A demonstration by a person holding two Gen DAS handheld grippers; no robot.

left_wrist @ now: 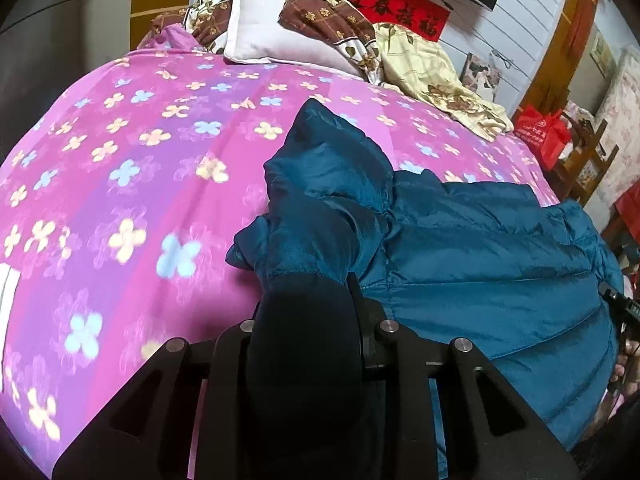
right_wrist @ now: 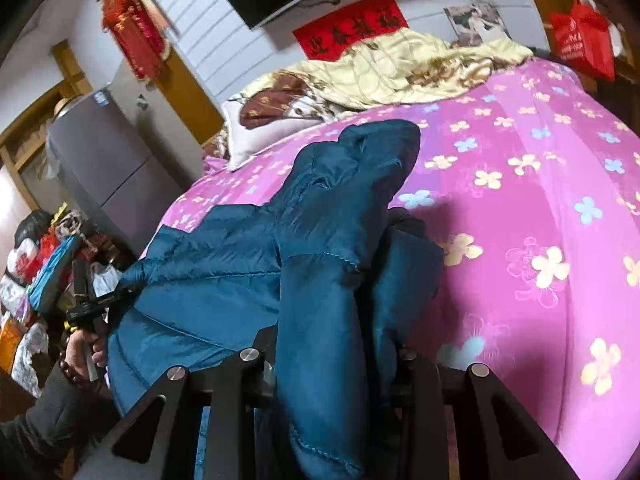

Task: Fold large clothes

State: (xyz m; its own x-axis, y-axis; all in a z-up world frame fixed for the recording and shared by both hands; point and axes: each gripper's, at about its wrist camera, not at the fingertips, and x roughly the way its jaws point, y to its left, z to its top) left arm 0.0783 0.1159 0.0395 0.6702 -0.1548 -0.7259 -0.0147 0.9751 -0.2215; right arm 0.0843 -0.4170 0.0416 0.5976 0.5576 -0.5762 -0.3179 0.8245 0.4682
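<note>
A teal puffer jacket (left_wrist: pixel 480 256) lies on the pink flowered bed sheet (left_wrist: pixel 140 168). My left gripper (left_wrist: pixel 308 308) is shut on the jacket's sleeve at its dark cuff (left_wrist: pixel 304 320), and the sleeve bunches up ahead of it. In the right wrist view the jacket (right_wrist: pixel 224 264) spreads to the left. My right gripper (right_wrist: pixel 332 344) is shut on a fold of the jacket's other sleeve (right_wrist: pixel 324 320), which drapes over the fingers and hides them. The left gripper (right_wrist: pixel 86 308) shows at the jacket's left edge.
Pillows (left_wrist: pixel 264 28) and a cream and brown quilt (left_wrist: pixel 436 76) lie at the head of the bed. A red bag (left_wrist: pixel 540 132) and a wooden chair stand right of the bed. A grey cabinet (right_wrist: pixel 108 168) and clutter stand to the other side.
</note>
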